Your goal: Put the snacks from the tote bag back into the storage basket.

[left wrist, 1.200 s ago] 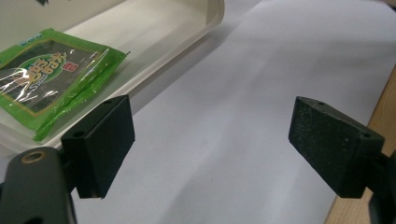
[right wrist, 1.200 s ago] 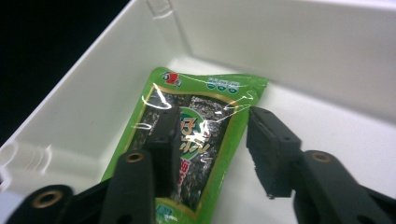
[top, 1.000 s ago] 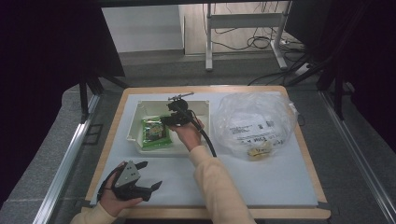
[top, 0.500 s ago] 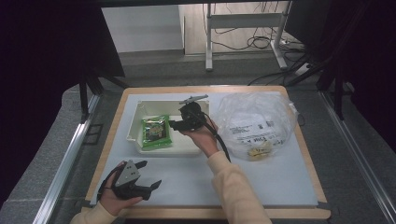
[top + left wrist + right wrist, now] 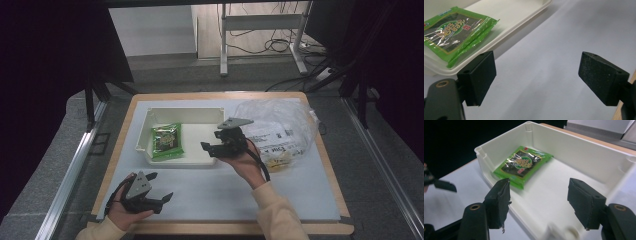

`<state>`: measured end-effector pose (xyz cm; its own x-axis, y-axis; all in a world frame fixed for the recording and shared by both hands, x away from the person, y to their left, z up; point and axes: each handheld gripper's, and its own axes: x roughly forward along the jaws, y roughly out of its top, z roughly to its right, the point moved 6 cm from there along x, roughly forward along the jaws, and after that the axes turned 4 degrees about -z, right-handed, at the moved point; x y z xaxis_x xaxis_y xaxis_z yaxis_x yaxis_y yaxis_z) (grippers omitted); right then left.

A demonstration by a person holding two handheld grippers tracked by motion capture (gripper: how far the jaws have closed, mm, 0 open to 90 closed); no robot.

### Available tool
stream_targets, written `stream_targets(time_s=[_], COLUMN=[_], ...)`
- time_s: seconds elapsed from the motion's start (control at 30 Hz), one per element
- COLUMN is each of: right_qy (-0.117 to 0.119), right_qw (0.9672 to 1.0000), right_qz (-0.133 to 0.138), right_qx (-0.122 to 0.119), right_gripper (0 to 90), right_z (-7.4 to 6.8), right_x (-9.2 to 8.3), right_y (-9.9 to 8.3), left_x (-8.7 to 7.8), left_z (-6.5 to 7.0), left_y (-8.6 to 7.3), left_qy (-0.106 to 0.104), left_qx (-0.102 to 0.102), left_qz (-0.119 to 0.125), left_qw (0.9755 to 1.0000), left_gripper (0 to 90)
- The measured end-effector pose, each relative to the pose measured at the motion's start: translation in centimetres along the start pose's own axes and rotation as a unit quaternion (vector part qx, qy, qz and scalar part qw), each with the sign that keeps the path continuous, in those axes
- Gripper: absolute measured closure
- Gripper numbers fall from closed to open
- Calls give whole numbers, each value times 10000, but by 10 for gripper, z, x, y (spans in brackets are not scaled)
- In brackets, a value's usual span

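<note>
Green snack packet (image 5: 522, 166), lettering unreadable

The green packet (image 5: 523, 166) in the tray (image 5: 579, 152) carries yellow lettering and a small red mark, too blurred to read. The clear bag (image 5: 280, 131) bears a white label with black print and a barcode, too small to read.

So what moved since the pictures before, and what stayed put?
The right gripper pulled back from over the green packet, toward the tray's right end, jaws open and empty. The left gripper, packet, tray and plastic bag stayed put.
</note>
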<state>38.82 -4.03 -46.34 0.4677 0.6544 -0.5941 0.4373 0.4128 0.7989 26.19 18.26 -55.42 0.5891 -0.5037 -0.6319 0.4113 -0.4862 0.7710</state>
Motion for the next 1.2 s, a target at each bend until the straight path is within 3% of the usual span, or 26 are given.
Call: stream_targets(time_s=[0.2,0.23,0.27,0.3,0.57,0.83,1.2], right_qy=[-107,-151,-151,-179,-306,-357,-398], right_qw=[9998,9997,9997,9996,9995,9991,9990], right_qz=[156,189,189,200,14,-195,-183], right_qx=[-80,-96,-96,-95,-50,138,117], right_gripper=[349,348,348,347,341,337,335], right_z=[5,6,6,7,14,22,22], right_x=[-34,-44,-44,-53,-70,-66,-64], right_y=[-29,-41,-41,-52,-94,-119,-119], left_x=[2,2,3,3,4,3,4], left_z=[0,0,0,0,-1,-4,-4], left_y=[-1,-1,-1,-1,-2,-3,-3], left_qy=[20,24,31,45,76,96,80], left_qx=[-2,-7,-8,0,-28,-81,-47], left_qz=[-52,-59,-67,-72,-100,-91,-100], left_qw=[10000,10000,10000,10000,9999,9999,9999], left_gripper=[147,147,147,147,147,147,147])
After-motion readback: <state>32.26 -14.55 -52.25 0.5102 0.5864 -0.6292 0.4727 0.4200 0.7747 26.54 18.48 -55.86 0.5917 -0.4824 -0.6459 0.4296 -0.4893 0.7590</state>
